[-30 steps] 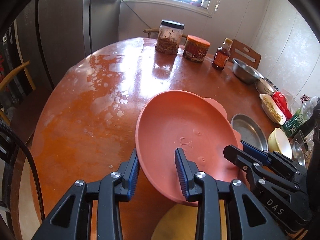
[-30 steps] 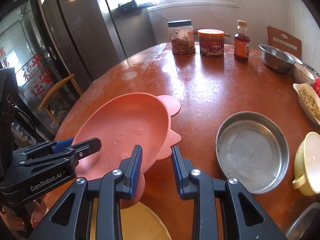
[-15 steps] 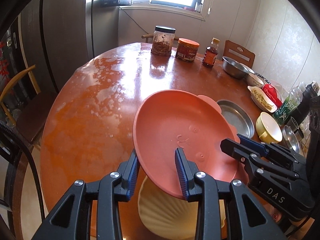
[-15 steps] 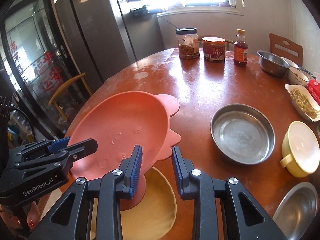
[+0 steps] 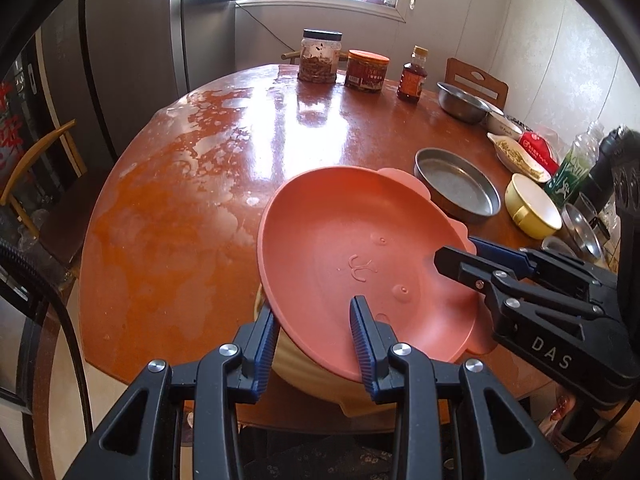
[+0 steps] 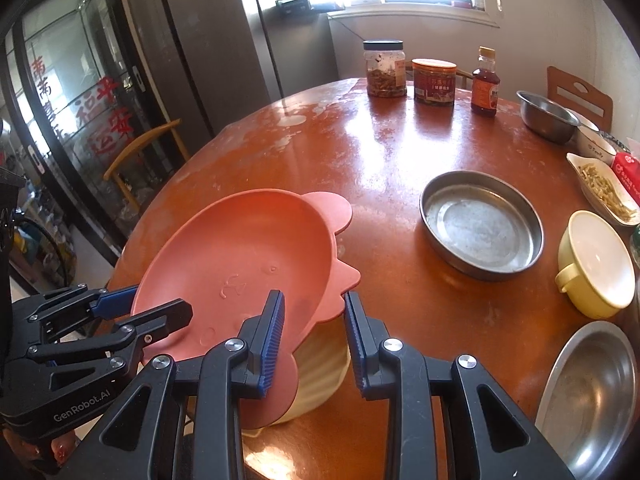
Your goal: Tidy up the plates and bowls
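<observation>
Left wrist view: both grippers (image 5: 314,336) (image 6: 314,338) clamped on pink plate (image 5: 360,256); lower level onto yellow dish (image 6: 320,376).

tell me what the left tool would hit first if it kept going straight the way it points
Most likely the pink plate it already grips by the rim: the left tool points down along the plate's inside, and beyond that lies the table. The yellow scalloped plate sits just below, though depth is hard to judge.
</observation>
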`<state>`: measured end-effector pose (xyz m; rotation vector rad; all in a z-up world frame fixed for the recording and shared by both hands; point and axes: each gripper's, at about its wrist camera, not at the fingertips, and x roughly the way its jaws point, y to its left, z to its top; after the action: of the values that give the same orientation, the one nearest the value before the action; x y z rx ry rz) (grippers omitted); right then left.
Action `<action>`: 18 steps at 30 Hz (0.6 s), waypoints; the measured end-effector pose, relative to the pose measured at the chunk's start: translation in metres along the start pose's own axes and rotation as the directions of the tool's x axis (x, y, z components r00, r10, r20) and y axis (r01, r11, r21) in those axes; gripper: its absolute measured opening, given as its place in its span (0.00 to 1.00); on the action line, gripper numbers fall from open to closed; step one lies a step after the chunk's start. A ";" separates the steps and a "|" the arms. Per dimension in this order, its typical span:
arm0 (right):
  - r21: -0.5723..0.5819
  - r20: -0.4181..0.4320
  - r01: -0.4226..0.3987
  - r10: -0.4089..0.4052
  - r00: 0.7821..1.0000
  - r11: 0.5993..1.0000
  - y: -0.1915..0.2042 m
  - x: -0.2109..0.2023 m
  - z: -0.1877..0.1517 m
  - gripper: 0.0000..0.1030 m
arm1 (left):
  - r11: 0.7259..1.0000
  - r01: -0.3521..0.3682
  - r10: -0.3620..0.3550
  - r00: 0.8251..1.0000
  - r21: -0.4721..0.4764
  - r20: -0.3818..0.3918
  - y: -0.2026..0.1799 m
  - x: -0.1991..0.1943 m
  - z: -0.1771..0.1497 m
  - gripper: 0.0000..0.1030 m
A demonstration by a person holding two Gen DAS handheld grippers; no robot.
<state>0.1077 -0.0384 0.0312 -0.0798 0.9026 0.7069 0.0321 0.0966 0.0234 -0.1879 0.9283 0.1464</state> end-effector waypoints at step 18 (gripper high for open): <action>-0.025 -0.041 0.024 -0.025 0.999 0.999 -0.001 0.007 -0.011 0.32 | 0.999 0.013 -0.011 0.998 0.030 -0.055 -0.014 0.000 -0.027 0.35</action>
<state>0.1037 -0.0391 0.0185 -0.1275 0.9314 0.6953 0.0144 0.0766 0.0091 -0.1702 0.9830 0.1167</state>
